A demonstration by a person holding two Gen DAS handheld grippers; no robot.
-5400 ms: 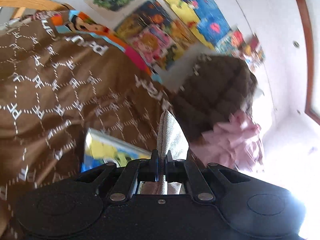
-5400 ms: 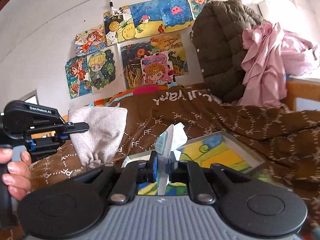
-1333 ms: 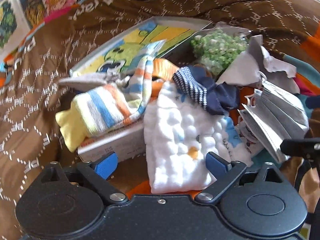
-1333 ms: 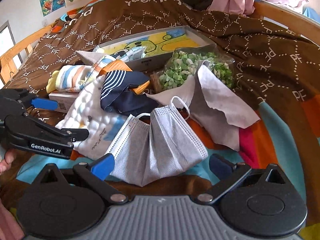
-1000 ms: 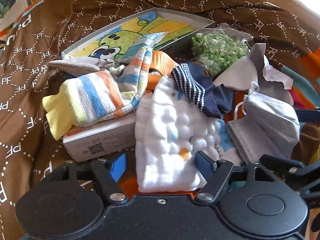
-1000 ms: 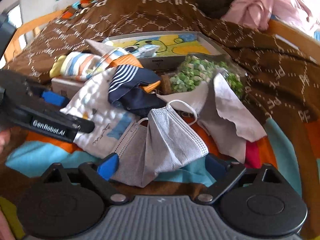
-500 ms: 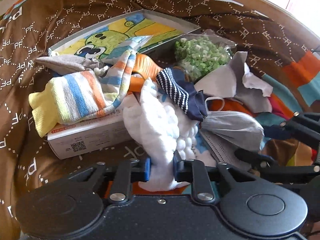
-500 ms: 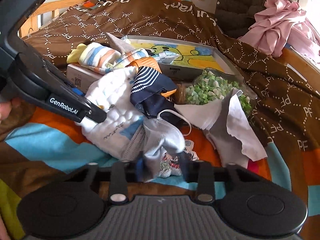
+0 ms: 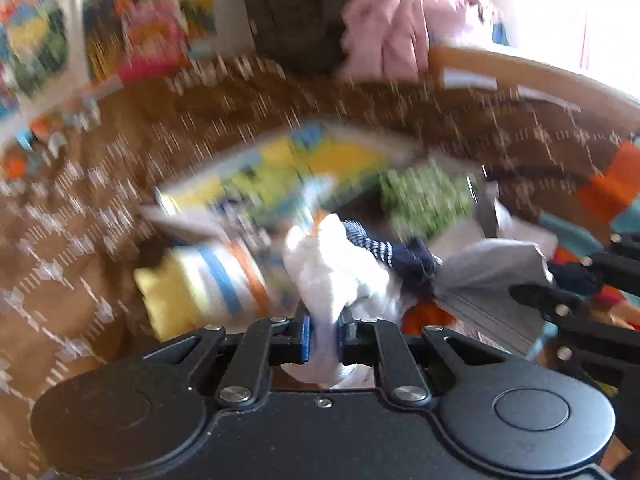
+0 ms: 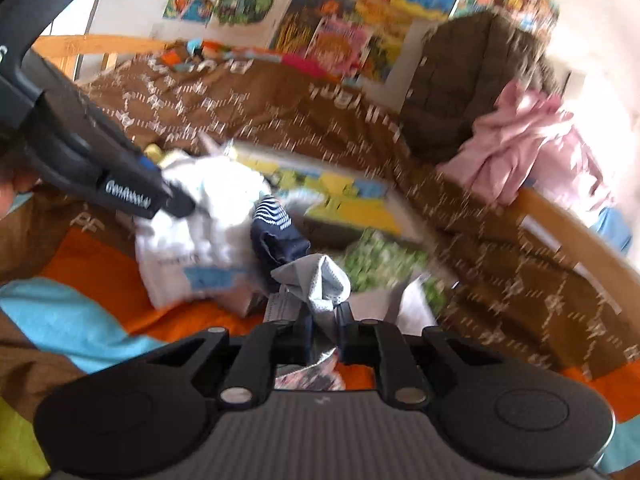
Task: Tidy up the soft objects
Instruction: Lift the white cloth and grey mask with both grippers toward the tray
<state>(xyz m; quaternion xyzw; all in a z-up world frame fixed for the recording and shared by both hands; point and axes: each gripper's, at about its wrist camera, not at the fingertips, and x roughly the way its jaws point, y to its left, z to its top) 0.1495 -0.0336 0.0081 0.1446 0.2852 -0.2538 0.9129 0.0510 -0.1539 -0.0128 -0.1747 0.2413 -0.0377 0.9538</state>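
Observation:
My left gripper (image 9: 323, 334) is shut on the white quilted cloth (image 9: 332, 268), which bunches up between its blue pads and hangs lifted; the right wrist view shows that cloth (image 10: 204, 224) dangling from the left gripper (image 10: 176, 202). My right gripper (image 10: 323, 334) is shut on the grey face mask (image 10: 316, 284), seen from the left as a grey fold (image 9: 488, 280). A navy striped sock (image 10: 276, 232) lies between the two. A striped yellow, blue and orange sock (image 9: 200, 284) rests at the left. Both views are motion-blurred.
A cartoon picture box (image 10: 332, 196) and a bag of green bits (image 10: 380, 260) lie behind the pile on the brown patterned blanket (image 10: 280, 104). A grey cloth (image 9: 500, 216), a wooden bed rail (image 10: 572, 232), a dark jacket (image 10: 472, 80) and pink clothes (image 10: 524, 148) stand at the back.
Both grippers, open a second ago, have shut: the left on the white cloth, the right on the mask. Both are now swinging upward, lifting their pieces, and the views have tilted toward the wall.

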